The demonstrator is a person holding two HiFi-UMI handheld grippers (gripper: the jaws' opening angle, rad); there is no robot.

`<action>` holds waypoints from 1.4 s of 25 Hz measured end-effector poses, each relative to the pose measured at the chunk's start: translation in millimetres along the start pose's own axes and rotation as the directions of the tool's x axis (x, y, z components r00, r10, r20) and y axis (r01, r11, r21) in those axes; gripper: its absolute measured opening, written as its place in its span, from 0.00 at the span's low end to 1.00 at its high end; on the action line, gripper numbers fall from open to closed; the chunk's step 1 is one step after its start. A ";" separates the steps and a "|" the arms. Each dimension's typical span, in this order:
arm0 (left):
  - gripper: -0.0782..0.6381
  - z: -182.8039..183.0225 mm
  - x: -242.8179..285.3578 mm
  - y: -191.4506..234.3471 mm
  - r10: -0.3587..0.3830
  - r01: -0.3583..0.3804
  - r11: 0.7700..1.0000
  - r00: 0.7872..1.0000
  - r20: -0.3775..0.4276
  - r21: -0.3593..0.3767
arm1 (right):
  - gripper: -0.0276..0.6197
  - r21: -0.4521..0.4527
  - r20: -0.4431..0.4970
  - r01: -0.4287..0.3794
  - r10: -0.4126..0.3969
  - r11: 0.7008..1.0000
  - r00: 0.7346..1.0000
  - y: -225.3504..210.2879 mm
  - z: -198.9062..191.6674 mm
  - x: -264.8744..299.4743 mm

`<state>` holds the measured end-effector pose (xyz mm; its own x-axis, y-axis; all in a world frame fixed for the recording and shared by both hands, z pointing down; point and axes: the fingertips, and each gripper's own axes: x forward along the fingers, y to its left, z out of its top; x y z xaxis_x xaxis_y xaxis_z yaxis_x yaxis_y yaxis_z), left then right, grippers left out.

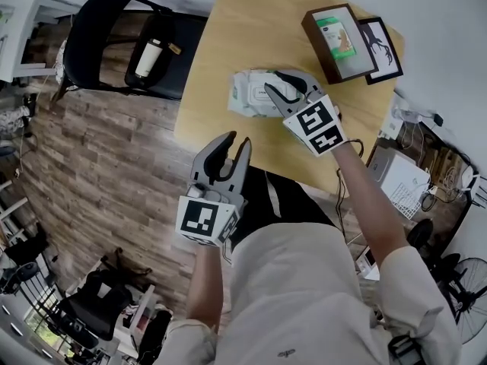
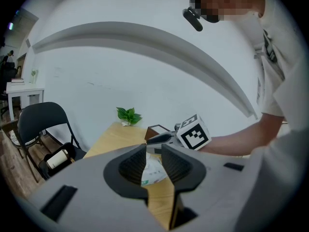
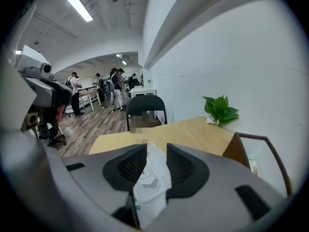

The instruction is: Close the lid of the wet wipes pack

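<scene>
The white wet wipes pack (image 1: 249,95) lies flat in the middle of the wooden table (image 1: 228,29). My right gripper (image 1: 272,80) hovers over the pack's right half, and its fingers cover part of the lid area. Its jaws stand apart, and in the right gripper view (image 3: 157,151) the pack (image 3: 151,185) shows through the gap, below and beyond the pads. I cannot tell how the lid stands. My left gripper (image 1: 236,140) is open and holds nothing, near the table's front edge, short of the pack. In the left gripper view (image 2: 153,151) the pack (image 2: 154,173) lies ahead.
A brown framed box (image 1: 337,40) and a black-framed picture (image 1: 382,48) lie at the table's far right. A small green plant (image 2: 128,115) stands at the far edge. A black folding chair (image 1: 129,21) with a bottle (image 1: 148,58) on it stands to the left.
</scene>
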<state>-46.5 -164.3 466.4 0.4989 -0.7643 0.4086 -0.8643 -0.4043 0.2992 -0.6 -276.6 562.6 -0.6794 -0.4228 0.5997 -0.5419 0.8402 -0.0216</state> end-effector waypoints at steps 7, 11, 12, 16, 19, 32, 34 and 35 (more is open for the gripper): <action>0.23 -4.0 7.2 10.9 -0.019 0.019 1.000 1.000 -0.015 -0.009 | 0.22 -0.003 -0.040 0.018 -0.018 1.000 0.999 -10.6 -12.5 13.5; 0.23 -2.6 10.3 15.3 -0.027 0.027 1.000 0.999 -0.023 0.003 | 0.22 -0.005 -0.055 0.020 -0.020 1.000 0.998 -12.6 -15.6 19.7; 0.23 -2.0 10.6 16.4 -0.028 0.028 1.000 0.999 -0.023 0.004 | 0.22 -0.004 -0.056 0.020 -0.020 1.000 0.998 -12.9 -15.8 20.7; 0.23 -1.5 10.8 20.3 -0.029 0.029 1.000 0.999 -0.022 0.001 | 0.21 -0.002 -0.059 0.023 -0.023 1.000 0.998 -13.3 -16.3 23.3; 0.23 -3.3 10.4 21.4 -0.030 0.030 1.000 0.999 -0.026 -0.002 | 0.21 0.001 -0.060 0.025 -0.025 1.000 0.998 -13.3 -16.9 24.4; 0.23 -11.2 4.8 18.2 -0.026 0.025 0.999 0.999 -0.031 -0.023 | 0.14 -0.021 -0.074 0.021 -0.022 1.000 0.997 -5.9 -21.5 17.6; 0.23 -12.3 4.0 17.3 -0.023 0.022 0.999 0.999 -0.032 -0.026 | 0.14 -0.027 -0.076 0.015 -0.017 1.000 0.997 -2.3 -22.6 16.4; 0.23 -13.1 3.4 16.4 -0.023 0.022 0.999 0.999 -0.034 -0.026 | 0.14 -0.028 -0.078 0.011 -0.013 1.000 0.997 0.2 -23.9 15.4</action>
<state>-58.2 -167.0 484.1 0.5205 -0.7375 0.4303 -0.8511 -0.4081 0.3302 0.6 -274.8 590.9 -0.6311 -0.4061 0.6609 -0.5355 0.8445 0.0076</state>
